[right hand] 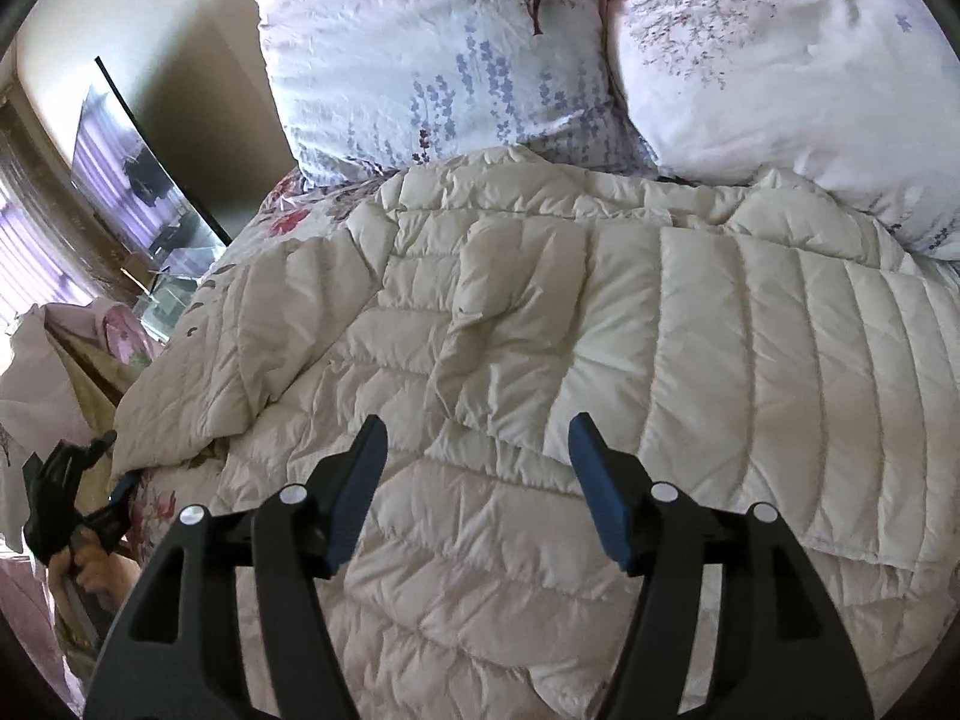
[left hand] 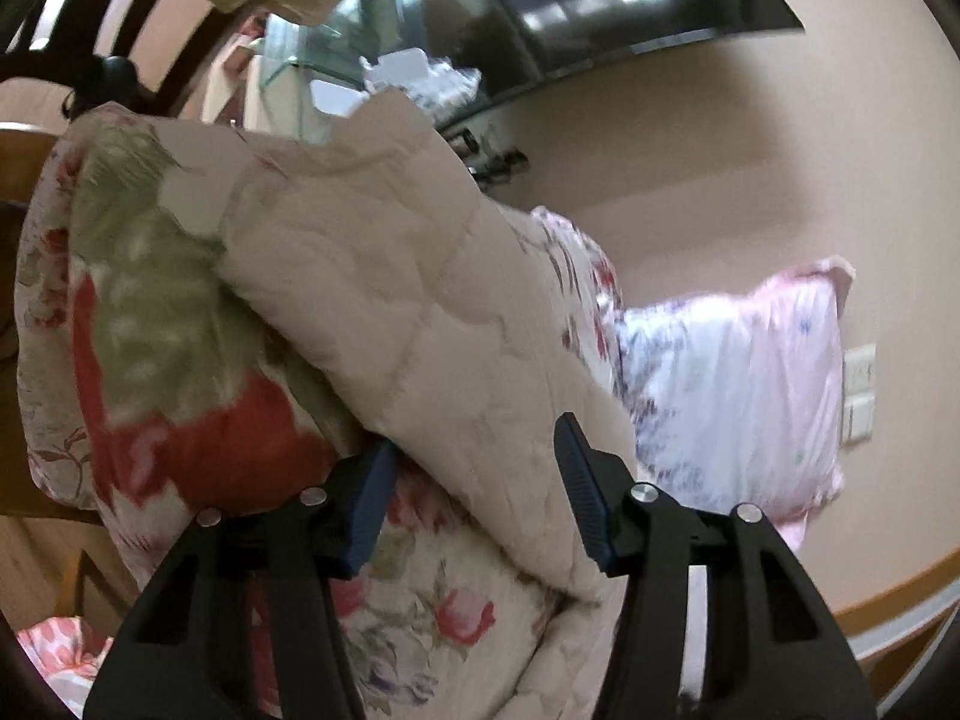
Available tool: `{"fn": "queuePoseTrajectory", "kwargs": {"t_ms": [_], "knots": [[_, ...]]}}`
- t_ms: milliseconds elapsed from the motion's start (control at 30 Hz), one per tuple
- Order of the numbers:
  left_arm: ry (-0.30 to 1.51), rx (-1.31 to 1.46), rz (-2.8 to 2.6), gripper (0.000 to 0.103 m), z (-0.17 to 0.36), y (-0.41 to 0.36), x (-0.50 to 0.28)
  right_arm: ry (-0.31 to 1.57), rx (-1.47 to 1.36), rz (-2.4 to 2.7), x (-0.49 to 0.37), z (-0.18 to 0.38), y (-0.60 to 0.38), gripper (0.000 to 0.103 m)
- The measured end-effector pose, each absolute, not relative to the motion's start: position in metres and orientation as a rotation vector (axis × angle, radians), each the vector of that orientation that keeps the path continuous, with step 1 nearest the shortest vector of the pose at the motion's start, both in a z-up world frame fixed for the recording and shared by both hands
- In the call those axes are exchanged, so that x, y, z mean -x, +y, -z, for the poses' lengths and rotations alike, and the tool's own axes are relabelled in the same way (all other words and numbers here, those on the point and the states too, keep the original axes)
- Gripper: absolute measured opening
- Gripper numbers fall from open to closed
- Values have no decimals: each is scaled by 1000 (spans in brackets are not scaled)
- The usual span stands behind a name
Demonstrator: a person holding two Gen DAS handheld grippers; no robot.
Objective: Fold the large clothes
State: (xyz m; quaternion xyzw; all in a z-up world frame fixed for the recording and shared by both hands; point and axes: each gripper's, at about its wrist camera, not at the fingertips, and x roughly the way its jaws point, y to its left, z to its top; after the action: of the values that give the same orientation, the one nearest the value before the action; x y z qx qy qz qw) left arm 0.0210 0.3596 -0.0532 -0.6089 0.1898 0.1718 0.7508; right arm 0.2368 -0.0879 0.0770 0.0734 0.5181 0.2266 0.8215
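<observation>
A cream quilted puffer jacket [right hand: 510, 360] is seen rumpled and only partly folded on a floral-quilted bed [right hand: 288, 216]. Right gripper [right hand: 477, 468] fingers hang released above it; left gripper [left hand: 474, 480] fingers straddle bedding, grip unclear.

- The left gripper [left hand: 477, 468] has a matte black plastic frame with triangular cut-outs in its two arms.
- Its fingers [left hand: 585, 495] carry dark blue ribbed pads.
- Round silver rivets sit at the pivots.
- The right gripper [right hand: 477, 468] is built alike: black arms, blue ribbed pads, silver rivets.
</observation>
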Motion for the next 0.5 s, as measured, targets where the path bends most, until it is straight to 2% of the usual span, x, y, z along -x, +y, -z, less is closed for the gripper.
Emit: {"fn": "queuePoseTrajectory", "kwargs": {"t_ms": [100,200,267,367,500], "knots": [[378,1365,-405,47,59,373,-12,1097,-166,-475,-234,-76,-98,65],[397,1343,-418,30,62,380,-15,1096,-173,-464,-232,-74,-111,65],[404,1346,-423,11,66,385,-16,1094,-181,-458,-231,-73,-119,65],[405,1335,-440,3,67,391,-20,1088,-195,-446,-228,-72,-132,65],[385,1249,-418,2,41,383,-31,1076,-205,-425,-226,-73,-150,66]]}}
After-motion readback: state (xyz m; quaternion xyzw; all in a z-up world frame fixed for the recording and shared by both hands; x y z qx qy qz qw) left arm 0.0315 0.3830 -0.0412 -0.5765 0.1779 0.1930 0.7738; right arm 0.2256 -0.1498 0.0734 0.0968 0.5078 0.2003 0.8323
